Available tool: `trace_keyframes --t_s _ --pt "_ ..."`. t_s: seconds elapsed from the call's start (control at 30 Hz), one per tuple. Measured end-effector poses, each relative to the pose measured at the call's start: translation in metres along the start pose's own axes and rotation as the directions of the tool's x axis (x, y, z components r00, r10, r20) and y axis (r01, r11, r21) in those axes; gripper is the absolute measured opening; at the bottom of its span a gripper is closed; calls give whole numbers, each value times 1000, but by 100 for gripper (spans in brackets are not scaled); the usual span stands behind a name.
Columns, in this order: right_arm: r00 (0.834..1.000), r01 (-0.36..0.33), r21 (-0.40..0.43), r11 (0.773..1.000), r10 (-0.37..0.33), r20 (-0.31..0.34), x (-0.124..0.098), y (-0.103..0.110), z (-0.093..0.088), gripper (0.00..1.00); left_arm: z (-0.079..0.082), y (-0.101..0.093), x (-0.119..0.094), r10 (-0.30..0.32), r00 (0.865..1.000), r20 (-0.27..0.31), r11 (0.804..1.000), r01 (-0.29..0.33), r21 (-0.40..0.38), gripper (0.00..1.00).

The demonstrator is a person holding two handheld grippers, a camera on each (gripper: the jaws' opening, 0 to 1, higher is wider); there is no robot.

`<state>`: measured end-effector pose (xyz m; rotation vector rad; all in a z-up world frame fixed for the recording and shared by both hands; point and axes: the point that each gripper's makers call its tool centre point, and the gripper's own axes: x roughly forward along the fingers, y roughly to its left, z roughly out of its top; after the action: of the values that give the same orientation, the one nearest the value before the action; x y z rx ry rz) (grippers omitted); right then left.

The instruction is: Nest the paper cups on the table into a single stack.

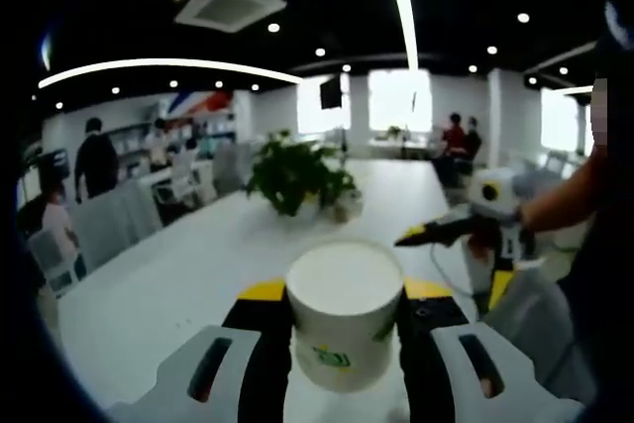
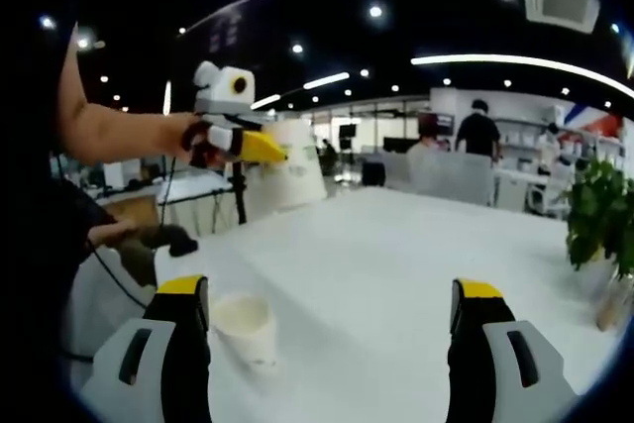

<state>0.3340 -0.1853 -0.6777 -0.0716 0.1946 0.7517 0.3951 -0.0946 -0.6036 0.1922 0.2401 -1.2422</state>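
1. Left gripper view is looking along a long white table (image 1: 198, 264), and the left gripper (image 1: 344, 319) is pinching a white paper cup (image 1: 344, 324) between its yellow-tipped jaws, the cup standing upright with its open mouth facing up and a green mark showing low on its wall.
2. Farther along the table a potted plant (image 1: 297, 177) is sitting near the middle, and people are standing and sitting at desks in the far office.
3. At the right of that view the right gripper (image 1: 436, 235) is hovering above the table edge, held in a person's hand (image 1: 515, 220); I cannot tell from here how its jaws are standing.
4. Right gripper view is showing the right gripper's own jaws spread wide apart with nothing between them.
5. A second paper cup (image 2: 246, 329) is standing upright on the table just beside the left jaw.
6. Up at the far left of that view, the left gripper is carrying its held cup in the air, well apart from the standing cup.
7. The plant is sitting at the far right edge of that view.
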Motion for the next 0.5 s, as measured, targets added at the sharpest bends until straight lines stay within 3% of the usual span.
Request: trace_keyframes --t_s 0.33,0.5 --pt "1000 -6 -1 1000 6 18 -4 0 9 100 -2 -26 0 -39 999 -1 999 39 -3 40" --pt "998 -26 0 1000 26 65 -7 4 19 99 0 -34 -3 -34 999 4 999 34 24 40"
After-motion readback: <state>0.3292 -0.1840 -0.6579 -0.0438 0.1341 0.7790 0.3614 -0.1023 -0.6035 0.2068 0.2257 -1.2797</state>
